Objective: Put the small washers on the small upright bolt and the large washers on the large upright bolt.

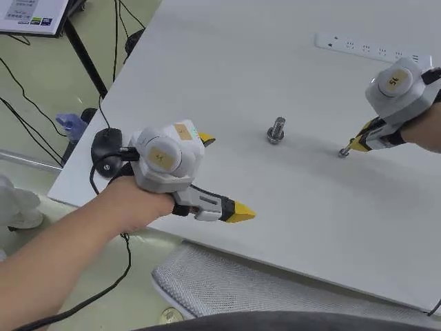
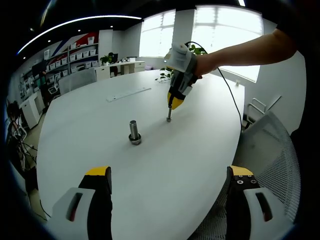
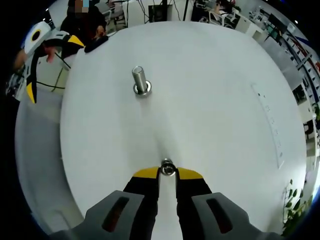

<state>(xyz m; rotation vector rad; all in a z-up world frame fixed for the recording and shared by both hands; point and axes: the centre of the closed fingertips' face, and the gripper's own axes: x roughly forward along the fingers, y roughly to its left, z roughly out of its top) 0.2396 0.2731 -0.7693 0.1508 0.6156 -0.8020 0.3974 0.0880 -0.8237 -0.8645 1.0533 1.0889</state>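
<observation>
Fingers of the right gripper (image 3: pixel 167 174) are drawn close together and pinch a round bit of metal at the top of the small bolt (image 3: pixel 167 162). I judge it to be a small washer (image 3: pixel 167 168) being threaded over the tip, though it could be the bolt's own head. The gripper comes down on it steeply from the far right, probably so the hole lines up with the shaft. In the head view this bolt (image 1: pixel 343 152) stands on the right of the white table (image 1: pixel 227 62), just under the yellow tips of the right gripper (image 1: pixel 355 146).

The large bolt (image 1: pixel 275 129) stands upright near the middle of the table, well apart from the small one, with a ring at its base that looks like washers already stacked there. I see no loose washers on the bare tabletop.

The left gripper (image 1: pixel 224 176) hangs over the near left edge with its fingers spread wide and nothing between them, apparently kept clear of the work. A power strip (image 1: pixel 365 49) lies at the far right.
</observation>
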